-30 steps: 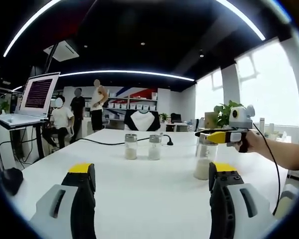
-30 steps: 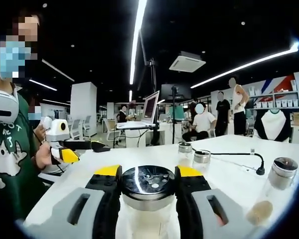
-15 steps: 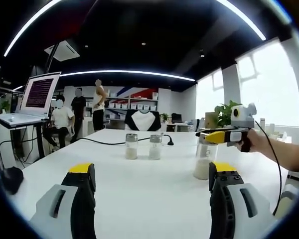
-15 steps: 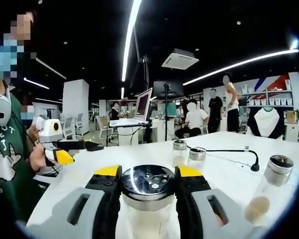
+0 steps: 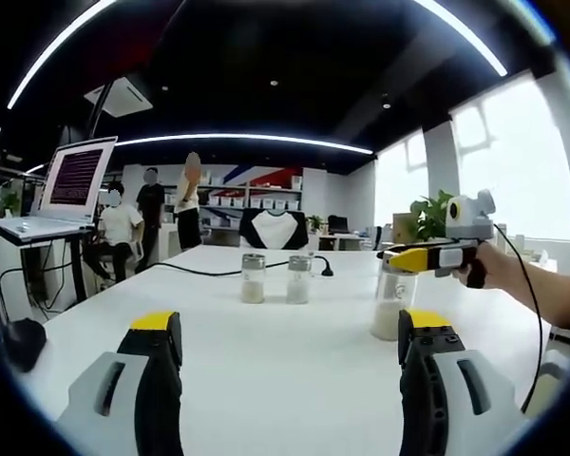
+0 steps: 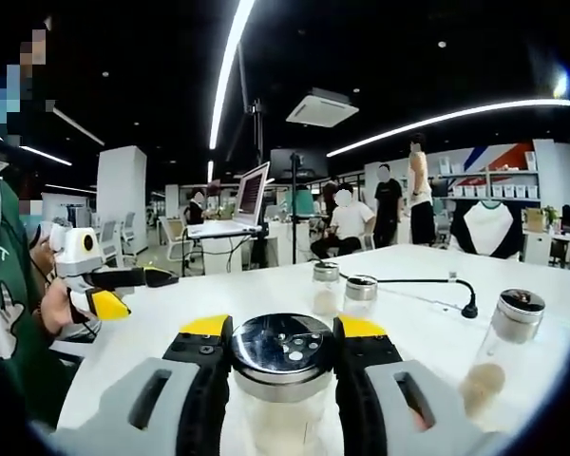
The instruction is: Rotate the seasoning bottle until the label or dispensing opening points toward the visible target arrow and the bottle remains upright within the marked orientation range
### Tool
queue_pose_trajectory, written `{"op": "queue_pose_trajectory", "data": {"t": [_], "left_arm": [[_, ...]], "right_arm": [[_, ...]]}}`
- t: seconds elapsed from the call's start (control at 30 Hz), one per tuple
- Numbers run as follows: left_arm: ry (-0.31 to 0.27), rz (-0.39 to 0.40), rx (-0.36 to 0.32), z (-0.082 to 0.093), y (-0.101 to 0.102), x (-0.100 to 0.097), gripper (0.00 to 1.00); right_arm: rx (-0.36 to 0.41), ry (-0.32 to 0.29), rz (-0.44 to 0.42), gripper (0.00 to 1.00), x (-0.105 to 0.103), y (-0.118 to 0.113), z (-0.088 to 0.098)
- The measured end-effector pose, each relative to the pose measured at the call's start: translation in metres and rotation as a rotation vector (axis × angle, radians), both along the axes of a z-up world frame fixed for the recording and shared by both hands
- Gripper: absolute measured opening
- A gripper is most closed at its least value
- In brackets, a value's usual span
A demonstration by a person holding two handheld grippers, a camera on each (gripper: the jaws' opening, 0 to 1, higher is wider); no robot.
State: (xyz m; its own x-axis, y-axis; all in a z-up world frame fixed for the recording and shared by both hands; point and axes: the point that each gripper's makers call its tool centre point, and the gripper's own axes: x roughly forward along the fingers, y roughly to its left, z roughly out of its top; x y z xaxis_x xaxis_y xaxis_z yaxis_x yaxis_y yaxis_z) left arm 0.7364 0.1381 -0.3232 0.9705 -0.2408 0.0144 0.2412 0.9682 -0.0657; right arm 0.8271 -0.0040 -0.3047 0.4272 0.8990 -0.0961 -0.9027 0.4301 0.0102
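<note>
Seasoning bottle (image 6: 283, 380) silver cap, white contents; white table (image 5: 285, 351); yellow-tipped jaws

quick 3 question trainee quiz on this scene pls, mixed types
1. True or false: the right gripper is shut on the seasoning bottle.
2. In the left gripper view, how many small jars stand together mid-table beside the black cable? A) one B) two C) four
3. Fill in: the left gripper has its jaws ____ with nothing between them.

Key: 1 true; 2 B; 3 open
</note>
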Motion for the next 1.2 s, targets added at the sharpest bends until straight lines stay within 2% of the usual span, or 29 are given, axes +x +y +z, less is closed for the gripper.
{"op": "queue_pose_trajectory", "data": {"t": [0.5, 1.2], "left_arm": [[0.008, -0.018, 0.008, -0.0019, -0.0044, -0.0012, 1.00], [0.004, -0.021, 0.007, 0.0002, -0.0041, -0.0035, 1.00]], "right_arm": [[-0.014, 0.007, -0.101, 0.41, 0.0050, -0.0025, -0.0003], [-0.018, 0.004, -0.199, 0.41, 0.0072, -0.0034, -0.0005]]}}
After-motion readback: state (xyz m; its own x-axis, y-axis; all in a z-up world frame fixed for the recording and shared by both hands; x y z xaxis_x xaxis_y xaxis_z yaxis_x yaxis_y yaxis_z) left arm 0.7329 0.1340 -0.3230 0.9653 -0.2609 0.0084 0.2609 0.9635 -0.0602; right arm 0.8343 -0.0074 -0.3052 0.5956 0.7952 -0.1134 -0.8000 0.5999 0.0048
